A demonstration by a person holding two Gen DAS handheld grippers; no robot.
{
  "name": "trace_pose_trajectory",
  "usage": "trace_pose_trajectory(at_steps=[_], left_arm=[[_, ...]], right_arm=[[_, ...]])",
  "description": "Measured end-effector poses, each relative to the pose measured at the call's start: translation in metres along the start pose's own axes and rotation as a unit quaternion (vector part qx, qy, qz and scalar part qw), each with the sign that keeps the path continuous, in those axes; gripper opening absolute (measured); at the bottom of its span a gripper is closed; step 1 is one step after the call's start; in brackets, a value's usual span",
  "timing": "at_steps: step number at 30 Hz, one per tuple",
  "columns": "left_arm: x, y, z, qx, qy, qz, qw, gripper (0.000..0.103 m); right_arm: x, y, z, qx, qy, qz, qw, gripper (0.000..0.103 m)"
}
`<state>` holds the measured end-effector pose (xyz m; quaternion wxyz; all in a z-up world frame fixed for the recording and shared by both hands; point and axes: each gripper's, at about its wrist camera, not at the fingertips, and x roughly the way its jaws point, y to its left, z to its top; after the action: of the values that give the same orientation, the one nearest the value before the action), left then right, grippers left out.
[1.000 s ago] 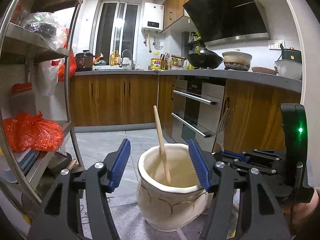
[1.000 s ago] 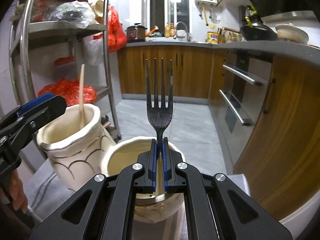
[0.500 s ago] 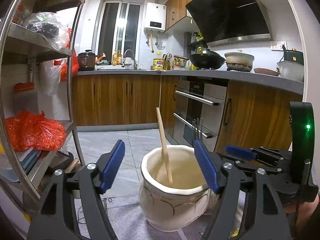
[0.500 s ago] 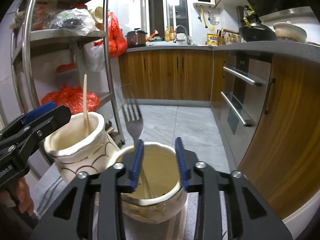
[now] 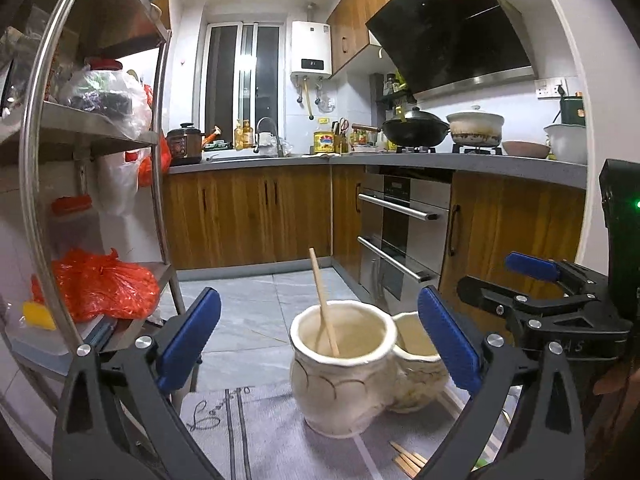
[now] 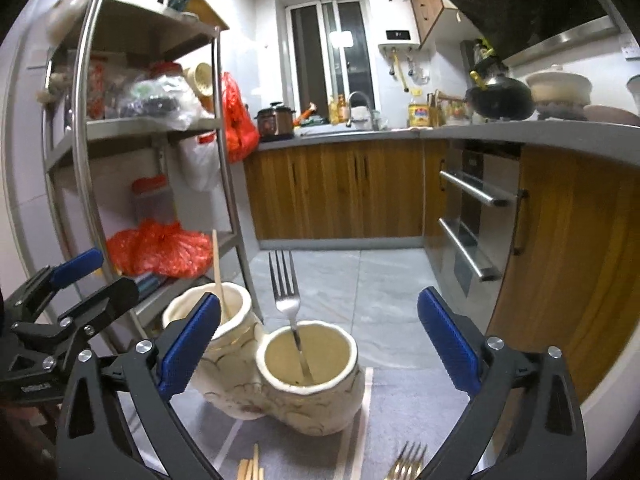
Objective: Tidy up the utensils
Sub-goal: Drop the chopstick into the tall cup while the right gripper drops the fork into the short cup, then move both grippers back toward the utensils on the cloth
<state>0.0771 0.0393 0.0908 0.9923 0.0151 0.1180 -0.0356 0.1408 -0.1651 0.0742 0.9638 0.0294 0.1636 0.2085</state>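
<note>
Two cream ceramic pots stand side by side on a grey cloth (image 6: pixel 280 452). The left pot (image 5: pixel 340 376) (image 6: pixel 228 344) holds one wooden chopstick (image 5: pixel 323 304) (image 6: pixel 218 276). The right pot (image 6: pixel 310 384) (image 5: pixel 416 372) holds a steel fork (image 6: pixel 286 292) standing tines up. My right gripper (image 6: pixel 318 344) is open and empty, drawn back above the right pot. My left gripper (image 5: pixel 318 344) is open and empty in front of the left pot. Loose chopsticks (image 5: pixel 408 460) (image 6: pixel 250 468) and another fork (image 6: pixel 408 464) lie on the cloth near the bottom edge.
A steel shelf rack (image 5: pixel 92 148) with red bags (image 5: pixel 100 284) stands at the left. Wooden cabinets (image 5: pixel 248 216) and an oven (image 5: pixel 400 240) line the back and right. Grey tiled floor (image 6: pixel 340 292) lies beyond the pots. The other gripper shows at the right of the left wrist view (image 5: pixel 560 308).
My right gripper opened and let go of the fork, which now stands in the right pot. Both grippers pulled back and up from the pots.
</note>
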Motion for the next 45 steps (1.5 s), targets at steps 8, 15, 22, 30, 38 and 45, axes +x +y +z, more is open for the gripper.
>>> trace_pose_trajectory(at_steps=[8, 15, 22, 30, 38, 45], left_arm=[[-0.037, -0.016, -0.005, 0.016, 0.014, -0.006, 0.9998, 0.097], [-0.049, -0.021, -0.025, 0.005, 0.055, -0.014, 0.9983, 0.097], [-0.047, -0.029, -0.056, -0.005, 0.119, -0.020, 0.9927, 0.097], [-0.037, -0.040, -0.087, -0.005, 0.180, -0.021, 0.9835, 0.097], [-0.022, -0.053, -0.110, 0.008, 0.239, -0.007, 0.9710, 0.097], [-0.010, -0.060, -0.126, -0.004, 0.282, -0.006, 0.9593, 0.096]], right_arm=[[-0.024, -0.013, -0.019, 0.013, 0.017, -0.007, 1.000, 0.098], [-0.034, -0.033, -0.044, 0.034, 0.046, -0.025, 0.998, 0.098], [-0.040, -0.047, -0.064, 0.046, 0.069, -0.042, 0.996, 0.098], [-0.039, -0.050, -0.079, 0.028, 0.104, -0.057, 0.993, 0.098], [-0.039, -0.059, -0.083, 0.028, 0.118, -0.067, 0.990, 0.098], [-0.036, -0.060, -0.084, 0.029, 0.123, -0.068, 0.990, 0.098]])
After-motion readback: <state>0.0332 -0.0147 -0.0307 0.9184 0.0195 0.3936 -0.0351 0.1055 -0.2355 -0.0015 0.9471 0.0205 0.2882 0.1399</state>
